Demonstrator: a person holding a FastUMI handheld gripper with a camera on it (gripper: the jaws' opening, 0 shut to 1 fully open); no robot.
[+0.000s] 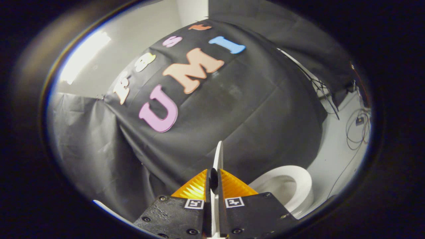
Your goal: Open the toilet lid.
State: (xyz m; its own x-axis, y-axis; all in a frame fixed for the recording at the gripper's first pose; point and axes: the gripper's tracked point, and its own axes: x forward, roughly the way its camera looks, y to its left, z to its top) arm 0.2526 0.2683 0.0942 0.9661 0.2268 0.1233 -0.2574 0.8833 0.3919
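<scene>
Gripper [213,181]: two orange fingers [194,189] nearly together, pinching edge of one raised white toilet lid [218,156]. One open bowl [289,189] beside.

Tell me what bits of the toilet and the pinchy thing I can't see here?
- Toilet lid: seen edge-on in the gripper view, clamped by the gripper, so its faces are hidden.
- Toilet bowl: the near part is hidden by the gripper's black body, so the lid's hinge can't be seen.
- Floor cables: too small to trace.
</scene>
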